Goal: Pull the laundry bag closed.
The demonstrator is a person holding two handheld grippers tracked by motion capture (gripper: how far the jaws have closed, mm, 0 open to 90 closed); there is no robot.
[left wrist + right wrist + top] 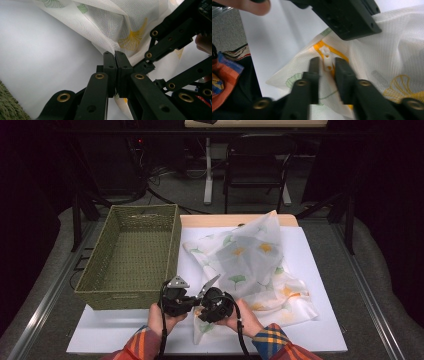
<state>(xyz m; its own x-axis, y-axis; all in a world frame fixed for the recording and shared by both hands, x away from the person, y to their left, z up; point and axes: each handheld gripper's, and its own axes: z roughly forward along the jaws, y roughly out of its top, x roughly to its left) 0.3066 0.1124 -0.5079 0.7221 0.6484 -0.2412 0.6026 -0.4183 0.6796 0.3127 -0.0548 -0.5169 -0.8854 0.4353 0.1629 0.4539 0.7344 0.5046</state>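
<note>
A white mesh bag point(250, 265) printed with green and yellow leaves lies crumpled on the white board point(310, 330). Its near corner is lifted between my two grippers, which meet close together at the front of the table. In the left gripper view my left gripper point(115, 53) is shut on a fold of the mesh. In the right gripper view my right gripper point(327, 62) has its jaws on either side of the white zipper pull point(327, 53) on the yellow zipper point(319, 46), with a thin gap on each side. In the high view the left gripper point(192, 301) and the right gripper point(202, 302) almost touch.
An empty green woven basket point(125, 295) stands on the left of the board, close beside my left hand. The wooden table edge point(225, 220) runs along the back. Bare white board lies in front of and to the right of the bag.
</note>
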